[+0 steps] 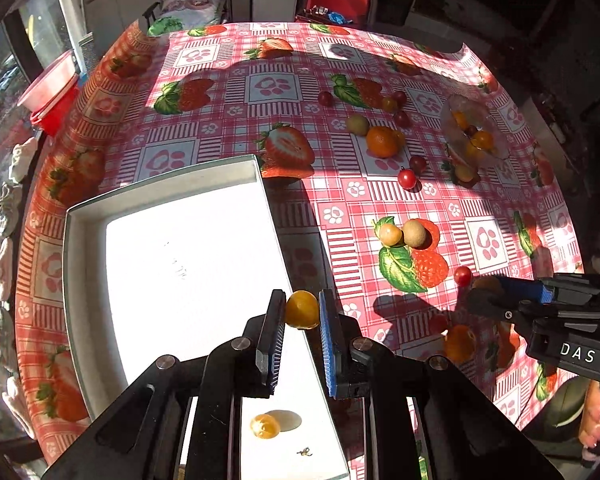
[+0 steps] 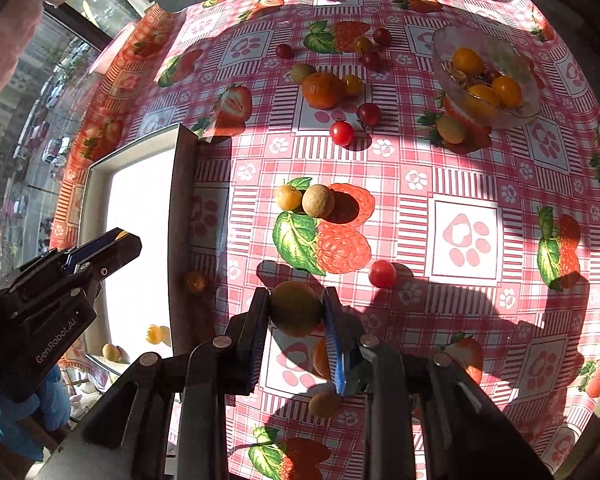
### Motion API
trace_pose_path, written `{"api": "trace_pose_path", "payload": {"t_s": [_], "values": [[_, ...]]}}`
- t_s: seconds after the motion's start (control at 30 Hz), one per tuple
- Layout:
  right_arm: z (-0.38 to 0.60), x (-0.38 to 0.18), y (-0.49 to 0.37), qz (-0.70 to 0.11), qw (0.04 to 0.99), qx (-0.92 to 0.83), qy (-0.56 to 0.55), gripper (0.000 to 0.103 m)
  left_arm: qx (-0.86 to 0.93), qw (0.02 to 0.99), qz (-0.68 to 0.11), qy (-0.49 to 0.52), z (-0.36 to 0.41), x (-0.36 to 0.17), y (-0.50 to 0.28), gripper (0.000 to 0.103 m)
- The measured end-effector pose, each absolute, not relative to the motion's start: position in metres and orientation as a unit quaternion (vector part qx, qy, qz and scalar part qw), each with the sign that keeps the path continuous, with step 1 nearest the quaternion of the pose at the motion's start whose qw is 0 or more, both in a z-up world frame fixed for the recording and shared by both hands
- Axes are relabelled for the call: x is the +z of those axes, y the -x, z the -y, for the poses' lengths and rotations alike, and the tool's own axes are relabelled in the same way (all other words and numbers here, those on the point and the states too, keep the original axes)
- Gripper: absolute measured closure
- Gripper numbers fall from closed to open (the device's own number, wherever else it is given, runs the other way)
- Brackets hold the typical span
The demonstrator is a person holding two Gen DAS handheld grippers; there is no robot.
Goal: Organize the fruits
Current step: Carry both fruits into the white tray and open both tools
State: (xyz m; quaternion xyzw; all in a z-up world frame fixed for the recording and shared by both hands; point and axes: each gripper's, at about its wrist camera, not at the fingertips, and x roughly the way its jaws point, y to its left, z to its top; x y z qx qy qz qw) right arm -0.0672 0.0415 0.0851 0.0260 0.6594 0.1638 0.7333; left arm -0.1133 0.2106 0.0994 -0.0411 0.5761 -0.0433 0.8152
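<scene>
Both grippers carry fruit toward the tray.
Left gripper [image 1: 302,312] fingers pinch a yellow fruit [image 1: 302,309] directly over the white tray's [image 1: 73,264] right rim; right gripper [image 2: 296,312] fingers pinch a brown fruit [image 2: 295,309] over the worktop, farther off.

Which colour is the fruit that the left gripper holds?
Yellow-orange fruit, clearest in the left wrist view.

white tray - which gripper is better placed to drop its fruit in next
Left. The left gripper holds a yellow fruit right over the white tray edge; the right gripper grips a brownish fruit out over the tablecloth.
</scene>
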Motion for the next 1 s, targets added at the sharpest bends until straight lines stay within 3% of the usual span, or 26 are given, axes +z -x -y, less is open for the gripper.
{"api": "trace_pose_path", "payload": {"t_s": [0.53,1.0], "values": [[-0.170,0.078,0.099,-0.666,0.700,0.257,0.033,0.074,0.046,0.794,-0.603,0.057,-0.300,0.071,0.180,0.084],[-0.227,0.024,0.109,-0.697,0.660,0.265,0.095,0.074,0.054,0.771,-0.633,0.045,-0.308,0.034,0.188,0.084]]}}
